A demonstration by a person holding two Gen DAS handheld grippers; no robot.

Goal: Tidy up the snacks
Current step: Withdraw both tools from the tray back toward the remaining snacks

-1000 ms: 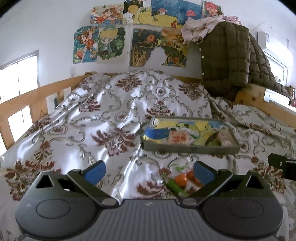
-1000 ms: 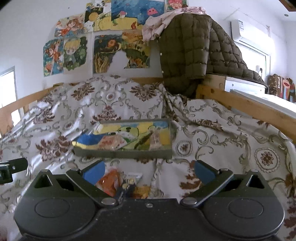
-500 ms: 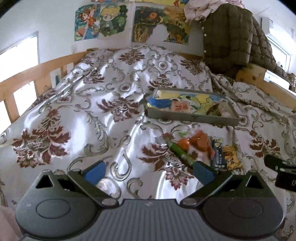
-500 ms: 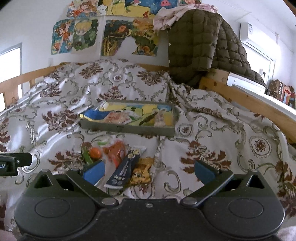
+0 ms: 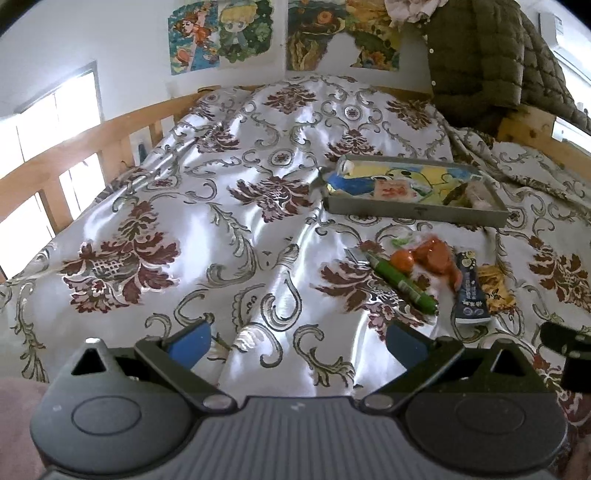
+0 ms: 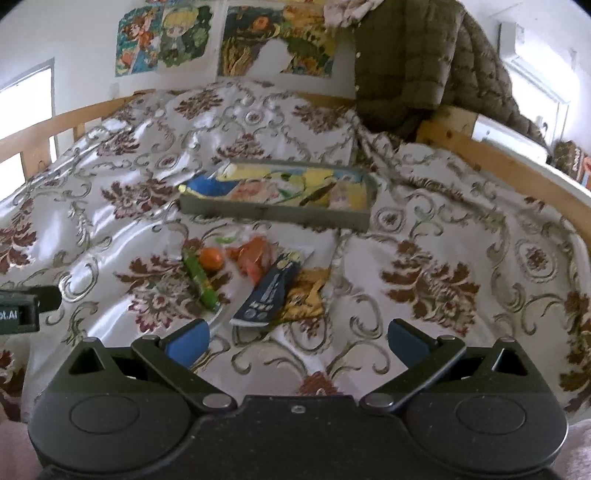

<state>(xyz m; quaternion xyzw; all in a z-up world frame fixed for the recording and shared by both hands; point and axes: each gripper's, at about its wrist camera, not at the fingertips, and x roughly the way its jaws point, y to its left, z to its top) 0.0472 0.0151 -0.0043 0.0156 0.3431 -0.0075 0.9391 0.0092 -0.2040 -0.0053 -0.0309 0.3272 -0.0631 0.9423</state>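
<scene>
A grey tray (image 5: 413, 213) (image 6: 273, 216) holding a few snack packets lies on the bed. In front of it lie loose snacks: a green stick packet (image 5: 404, 286) (image 6: 201, 282), an orange packet (image 5: 432, 254) (image 6: 253, 256), a dark blue packet (image 5: 469, 291) (image 6: 269, 295) and a yellow packet (image 5: 496, 288) (image 6: 308, 291). My left gripper (image 5: 297, 341) is open and empty, short and left of the snacks. My right gripper (image 6: 297, 341) is open and empty, just short of the snacks.
A floral satin bedspread (image 5: 221, 221) covers the bed. Wooden rails run along the left (image 5: 74, 155) and right (image 6: 498, 155). An olive quilted jacket (image 6: 424, 70) hangs at the back right. Posters (image 5: 221, 33) are on the wall.
Both grippers have risen and pulled back, tilting down, so the loose snacks show in full in front of the tray. Both stay open and empty.
</scene>
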